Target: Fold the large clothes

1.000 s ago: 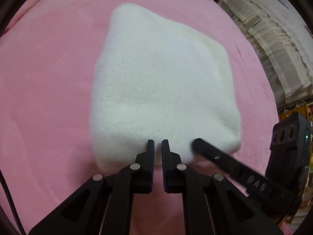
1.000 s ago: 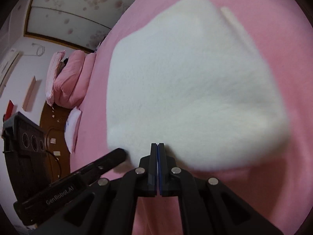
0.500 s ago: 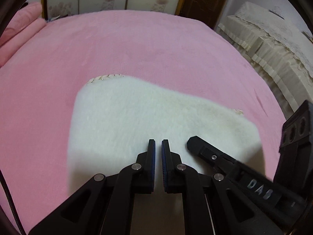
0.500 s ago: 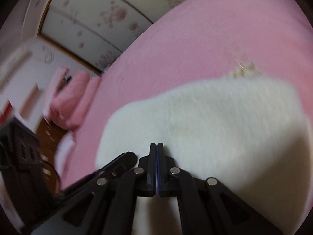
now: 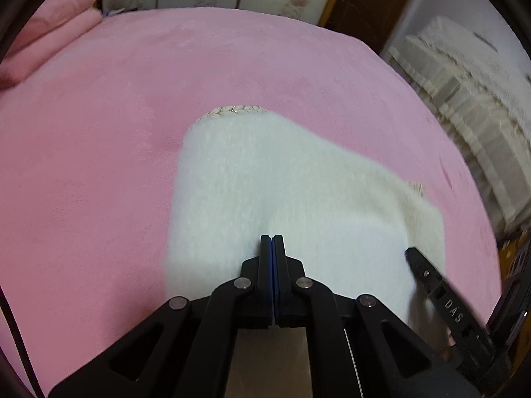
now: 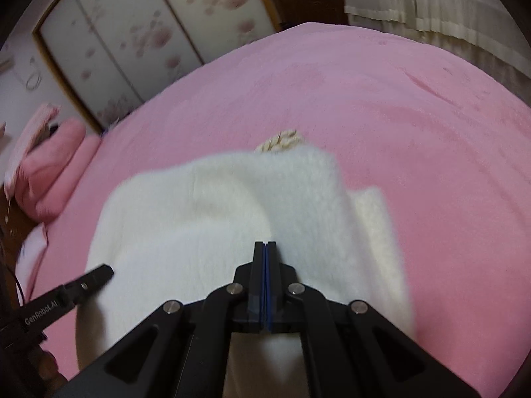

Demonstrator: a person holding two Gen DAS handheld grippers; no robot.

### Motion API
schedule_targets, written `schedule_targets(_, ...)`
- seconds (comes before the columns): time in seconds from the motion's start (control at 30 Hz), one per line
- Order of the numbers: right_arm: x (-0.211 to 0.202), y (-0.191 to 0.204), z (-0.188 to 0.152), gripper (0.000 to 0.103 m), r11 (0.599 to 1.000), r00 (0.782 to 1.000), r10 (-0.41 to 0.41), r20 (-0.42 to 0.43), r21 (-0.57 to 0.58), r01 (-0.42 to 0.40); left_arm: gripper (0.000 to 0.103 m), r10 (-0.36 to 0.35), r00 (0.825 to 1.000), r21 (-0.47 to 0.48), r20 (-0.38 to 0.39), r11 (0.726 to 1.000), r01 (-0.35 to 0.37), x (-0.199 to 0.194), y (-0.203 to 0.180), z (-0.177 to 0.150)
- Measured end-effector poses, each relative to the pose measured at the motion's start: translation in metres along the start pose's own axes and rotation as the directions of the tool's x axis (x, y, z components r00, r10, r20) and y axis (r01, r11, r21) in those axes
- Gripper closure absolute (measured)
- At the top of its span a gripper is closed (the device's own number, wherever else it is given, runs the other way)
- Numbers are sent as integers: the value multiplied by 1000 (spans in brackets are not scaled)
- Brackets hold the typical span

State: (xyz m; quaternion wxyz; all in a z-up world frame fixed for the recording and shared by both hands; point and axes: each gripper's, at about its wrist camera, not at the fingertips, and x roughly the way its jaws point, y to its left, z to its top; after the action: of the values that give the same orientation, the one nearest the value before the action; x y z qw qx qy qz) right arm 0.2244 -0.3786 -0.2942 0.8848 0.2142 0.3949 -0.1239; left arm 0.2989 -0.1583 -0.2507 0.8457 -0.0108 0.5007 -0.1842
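Currently the white fleece garment [image 5: 282, 199] lies folded on the pink bedspread [image 5: 99, 165], roughly central, near the edge closest to the cameras. A knitted cream trim [image 5: 237, 110] shows at its far edge; in the right wrist view the same trim [image 6: 280, 141] peeks out beyond the top layer, and a lower layer sticks out to the right.

Left gripper [image 5: 272, 237]: jaws fully together, blue pads touching, tips over the near part of the garment. Whether any fabric is pinched cannot be told.

Right gripper [image 6: 265, 242]: jaws fully together as well, tips over the near part of the fleece; pinch not visible either.

Each gripper shows in the other's view: right one at [image 5: 431, 275], left one at [image 6: 89, 277], both at the garment's near corners.

Background: floral wardrobe doors [image 6: 132, 33], pink pillows [image 6: 49, 165].
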Motion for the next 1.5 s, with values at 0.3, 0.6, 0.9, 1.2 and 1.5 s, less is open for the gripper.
schedule_targets(0.3,-50,-12,-56,103,997,992,-17,-126,72,26,102,72,993,51,-90,996,-67,-61,-16,-57)
schedule_targets(0.6,-89,5,-83,102,989,948,-83,-307,96,117,100,161,972,91,-171,985,-148,-95,-35,-87)
schedule_targets(0.9,-128,31,-89,59,996,860,-71,-505,4,84,35,190,952,77,-240,981,-177,-128,-50,-79)
schedule_targets(1.2,-169,45,-72,26,996,865,-89,-493,-71,62,15,203,923,93,-327,979,-183,-159,-54,-77)
schedule_targets(1.5,-182,51,-45,20,995,879,-85,-469,-92,47,15,194,942,85,-274,980,-177,-190,-58,-68)
